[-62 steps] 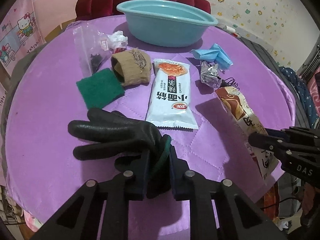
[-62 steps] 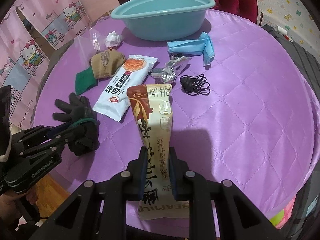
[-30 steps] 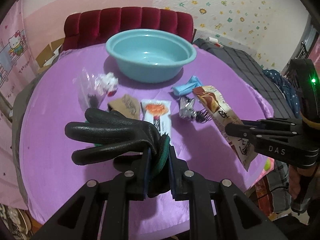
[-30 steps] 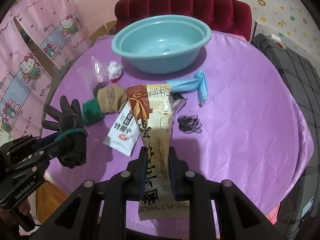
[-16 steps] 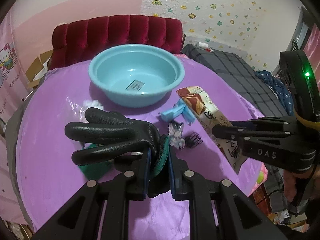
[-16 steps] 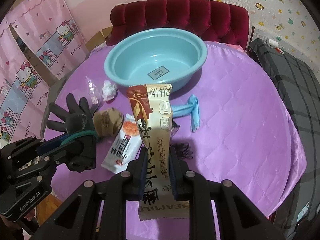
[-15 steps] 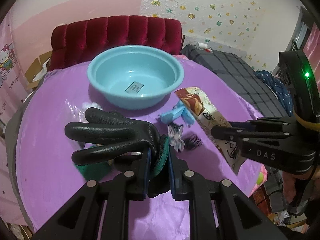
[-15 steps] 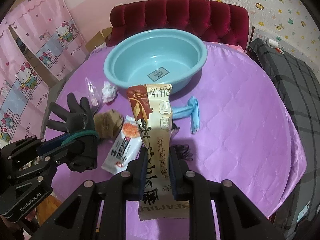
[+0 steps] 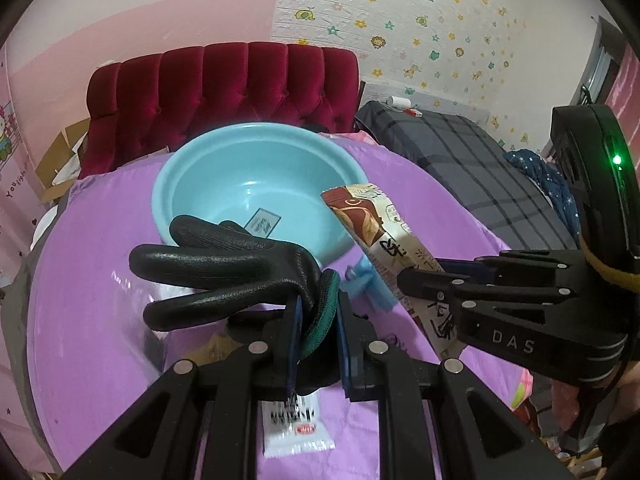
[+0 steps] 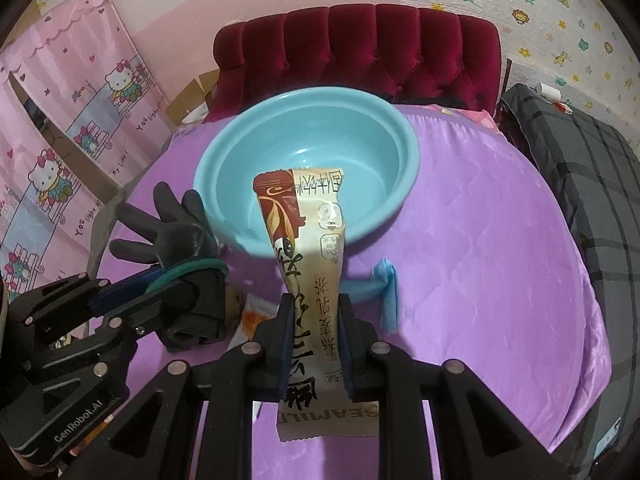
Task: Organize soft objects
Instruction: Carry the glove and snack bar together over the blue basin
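Note:
My left gripper (image 9: 316, 312) is shut on the cuff of a black glove (image 9: 224, 264), held above the purple table with its fingers reaching toward the light blue basin (image 9: 256, 168). My right gripper (image 10: 314, 312) is shut on a cream and brown snack packet (image 10: 308, 220), whose top end hangs over the near rim of the basin (image 10: 360, 128). Each gripper shows in the other's view: the right one with its packet (image 9: 368, 220) on the right, the left one with the glove (image 10: 172, 232) on the left. The basin holds only a label sticker.
A white noodle packet (image 9: 296, 428) and a folded blue mask (image 10: 386, 280) lie on the purple tablecloth (image 10: 500, 240) below the grippers. A red tufted chair (image 10: 356, 52) stands behind the basin. A grey plaid bed (image 9: 472, 160) is to the right.
Both grippers have lifted their loads off the table and moved forward toward the basin, which now looks nearer. The packet's tip now reaches over the basin's rim.

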Demonstrator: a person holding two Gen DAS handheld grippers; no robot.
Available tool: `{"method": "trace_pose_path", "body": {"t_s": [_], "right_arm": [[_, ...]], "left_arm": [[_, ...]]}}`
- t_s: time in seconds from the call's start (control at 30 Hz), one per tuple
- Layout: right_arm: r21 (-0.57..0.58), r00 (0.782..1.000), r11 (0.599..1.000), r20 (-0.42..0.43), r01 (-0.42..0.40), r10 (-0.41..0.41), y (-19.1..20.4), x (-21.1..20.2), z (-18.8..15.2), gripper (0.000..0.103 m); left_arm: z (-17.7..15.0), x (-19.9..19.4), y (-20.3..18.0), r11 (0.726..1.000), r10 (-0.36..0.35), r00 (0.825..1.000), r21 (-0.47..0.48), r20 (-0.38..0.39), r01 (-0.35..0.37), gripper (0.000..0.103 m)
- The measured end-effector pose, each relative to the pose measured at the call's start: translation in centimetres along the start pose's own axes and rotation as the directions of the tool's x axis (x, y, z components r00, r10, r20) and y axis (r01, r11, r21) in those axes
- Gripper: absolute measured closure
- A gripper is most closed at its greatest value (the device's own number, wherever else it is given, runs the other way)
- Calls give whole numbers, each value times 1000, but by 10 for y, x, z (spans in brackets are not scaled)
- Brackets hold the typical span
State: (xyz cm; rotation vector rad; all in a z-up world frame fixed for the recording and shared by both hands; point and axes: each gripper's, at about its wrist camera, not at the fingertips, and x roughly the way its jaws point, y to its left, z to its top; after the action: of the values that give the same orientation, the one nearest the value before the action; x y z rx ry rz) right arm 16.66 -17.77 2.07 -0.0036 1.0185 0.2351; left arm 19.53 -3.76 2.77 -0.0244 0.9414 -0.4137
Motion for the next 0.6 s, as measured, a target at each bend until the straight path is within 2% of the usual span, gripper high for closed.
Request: {"method": "trace_pose_path", "body": {"t_s": [0.6], "right_arm": [[83,999,996,31,-36,33,-15,48,73,82]], "left_arm": [[57,51,26,1000,1,1000,-1,16,-1,85]]}}
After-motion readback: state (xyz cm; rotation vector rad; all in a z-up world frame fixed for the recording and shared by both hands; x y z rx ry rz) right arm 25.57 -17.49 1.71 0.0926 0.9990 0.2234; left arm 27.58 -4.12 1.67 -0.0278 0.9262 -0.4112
